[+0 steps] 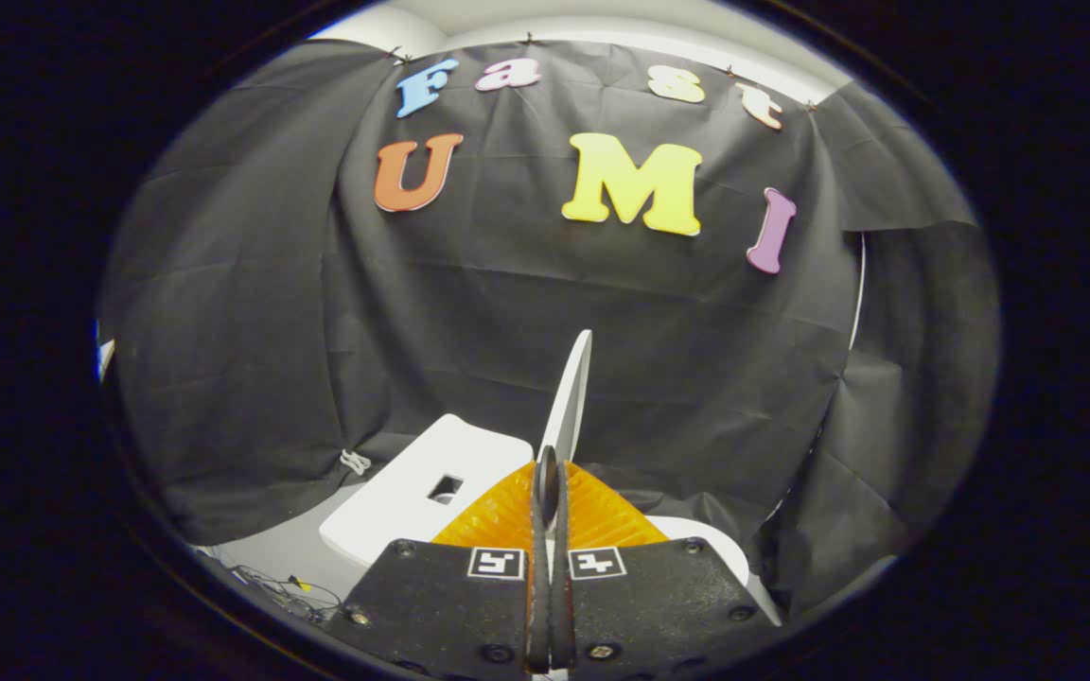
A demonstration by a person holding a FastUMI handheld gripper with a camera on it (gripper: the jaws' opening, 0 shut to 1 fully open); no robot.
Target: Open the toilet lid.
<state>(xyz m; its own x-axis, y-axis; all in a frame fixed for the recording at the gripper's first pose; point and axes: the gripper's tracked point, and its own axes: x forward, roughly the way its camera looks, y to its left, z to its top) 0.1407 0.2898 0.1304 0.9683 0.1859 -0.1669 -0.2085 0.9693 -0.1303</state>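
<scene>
Claw (548,492) fingers pressed together w/ the toilet lid (571,397) edge pinched between them, lid raised edge-on, nearly upright, rising just ahead of the fingertips. Black cloth wall (469,312) hangs beyond. White tank top (403,492) w/ flush button sits left of the fingers. Judged approx. done: lid lifted, remaining is leaning it back to rest & letting go.

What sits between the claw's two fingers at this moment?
In the gripper view, the raised toilet lid, seen edge-on, sits between the two fingers of the claw; both press on its thin rim.
</scene>
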